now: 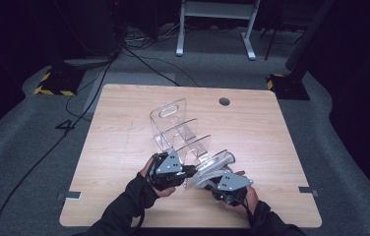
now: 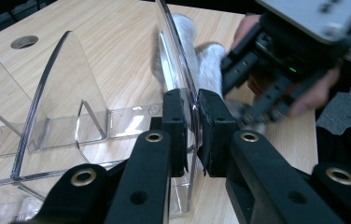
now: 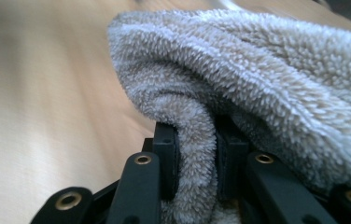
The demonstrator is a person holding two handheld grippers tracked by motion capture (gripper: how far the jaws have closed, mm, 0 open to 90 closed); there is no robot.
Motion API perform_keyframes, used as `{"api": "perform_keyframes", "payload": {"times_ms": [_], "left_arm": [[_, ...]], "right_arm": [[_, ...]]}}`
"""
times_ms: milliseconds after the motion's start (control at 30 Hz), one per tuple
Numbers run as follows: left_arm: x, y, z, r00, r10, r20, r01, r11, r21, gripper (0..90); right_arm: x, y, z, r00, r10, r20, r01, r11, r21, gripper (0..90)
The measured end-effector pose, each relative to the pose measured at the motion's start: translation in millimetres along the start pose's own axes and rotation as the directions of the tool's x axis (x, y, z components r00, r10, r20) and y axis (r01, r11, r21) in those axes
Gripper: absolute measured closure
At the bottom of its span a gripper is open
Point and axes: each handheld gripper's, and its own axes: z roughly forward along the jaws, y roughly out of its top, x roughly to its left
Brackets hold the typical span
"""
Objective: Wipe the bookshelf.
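Nearest on the desk (image 1: 124, 162), the right gripper (image 1: 217, 184) has its fingers (image 3: 166, 154) pinched on a fold of a fluffy grey cloth (image 3: 257, 84), the pile bulging up between the pads and draping over them. The cloth sits at the near right end of the clear acrylic rack (image 1: 178, 132), against its nearest divider (image 2: 178, 70). Just left of it, the left gripper (image 1: 189, 172) clamps that same divider: its fingers (image 2: 176, 121) are drawn close together with the thin clear panel pressed between the pads, near the panel's lower edge. The rack runs away toward the far middle of the desk, its other dividers standing upright and free. The likely trouble, as I judge it, is the rubbing hand pushing the panel sideways; acrylic is slick and the left pinch is narrow, so the panel could slip out of the pads or the whole rack could skid or tip. The cloth is also held by one fold only, so it could drag loose or bunch against the divider rather than wipe it. Beyond the rack, a round cable hole (image 1: 224, 102) marks the far edge.
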Motion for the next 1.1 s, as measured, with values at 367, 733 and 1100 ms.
{"api": "perform_keyframes", "payload": {"times_ms": [367, 733, 1100], "left_arm": [[-4.8, 2.8, 5.9, 1.0, -0.001, -0.008, 0.001, 1.0, -0.003, 81.4], [-9.2, 7.8, -5.1, 0.999, 0.045, -0.006, -0.045, 0.999, -0.005, 67.0], [3.8, 0.5, -45.5, 0.9858, -0.031, -0.165, 0.023, 0.9986, -0.048, 54.5]], "right_arm": [[14.0, 13.3, -3.3, 0.9966, -0.075, -0.035, 0.074, 0.997, -0.034, 74.3], [-20.0, -4.1, -30.5, 0.9976, 0.049, 0.049, -0.047, 0.998, -0.047, 74.3], [-20.5, -4.1, -29.8, 0.9973, 0.047, 0.055, -0.045, 0.998, -0.041, 74.3]]}}
